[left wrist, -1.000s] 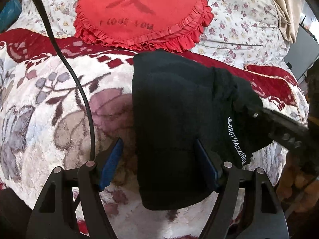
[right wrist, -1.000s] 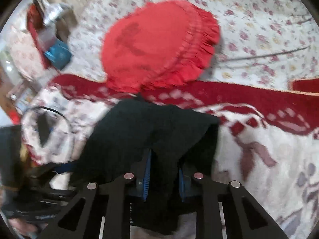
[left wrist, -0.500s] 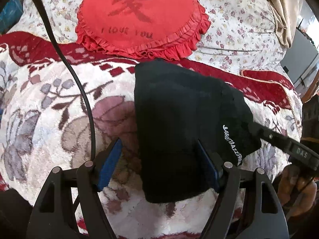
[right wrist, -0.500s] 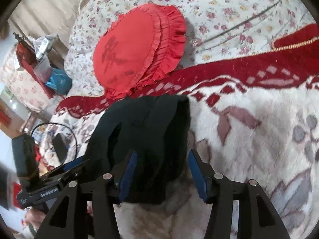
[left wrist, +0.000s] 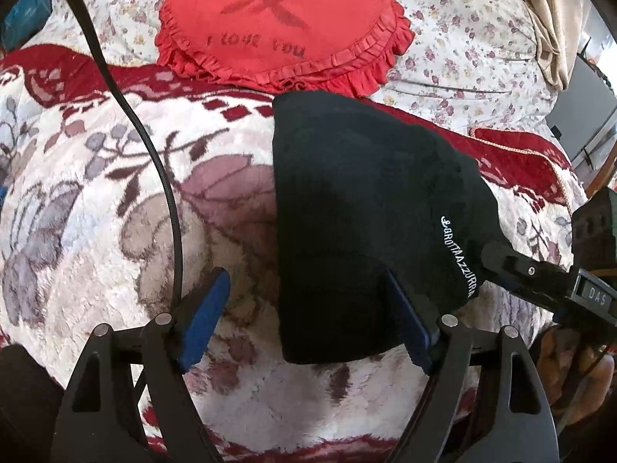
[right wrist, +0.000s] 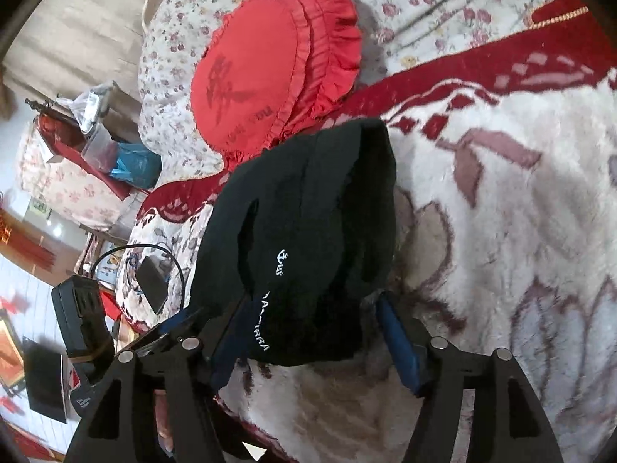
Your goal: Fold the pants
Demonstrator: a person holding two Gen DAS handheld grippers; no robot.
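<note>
- Lying folded into a thick, rounded-corner bundle, the black fleecy pants (left wrist: 358, 208) rest on the plush cream blanket with mauve flowers and a dark red border (left wrist: 96, 208); white embroidered lettering runs along one edge of the bundle.
- Just beyond the pants sits a round red satin cushion with a ruffled edge (left wrist: 281, 19), a dark character and "I LOVE YOU" printed on it; whether its ruffle touches the pants is unclear.
- Under the cushion spreads a thin white quilt with small rose sprigs (left wrist: 455, 38).
- A glossy black cable (left wrist: 154, 162) curves over the blanket to the side of the pants.
- The left gripper (left wrist: 304, 320) points steeply down with its blue-padded jaws spread wide and holding nothing; one pad stands over bare blanket, the other against the near edge of the pants, and its jaws have just been opening.
- The right gripper (right wrist: 312, 339) straddles the near corner of the pants; its jaws have just been opening, with the cloth between them but no longer pinched. One finger hides part of the lettering.
- A hand (left wrist: 570, 378) is cut off at the frame's edge beside the pants.
</note>
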